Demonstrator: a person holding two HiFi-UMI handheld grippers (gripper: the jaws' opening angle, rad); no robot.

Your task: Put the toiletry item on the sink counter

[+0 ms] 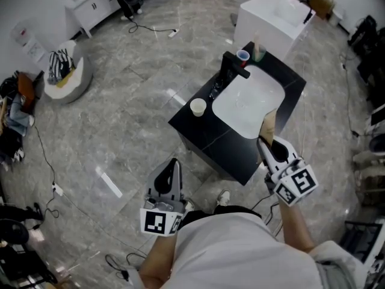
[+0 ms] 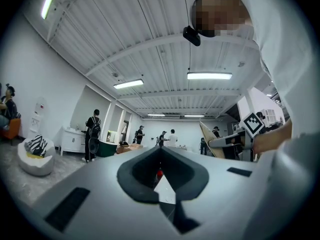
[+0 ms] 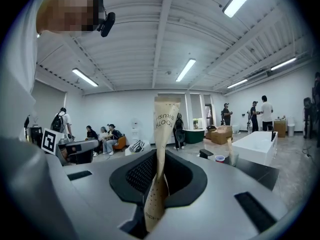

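Clamping toothbrush packet, right tool

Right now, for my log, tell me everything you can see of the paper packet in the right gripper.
The packet is a slim tan paper sleeve printed TOOTH BRUSH, dotted toward its lower end. It stands roughly upright, pinched near the bottom between the shut jaws of the right gripper, top free. The head view shows it by the near edge of the black sink counter; only the jaws touch it.
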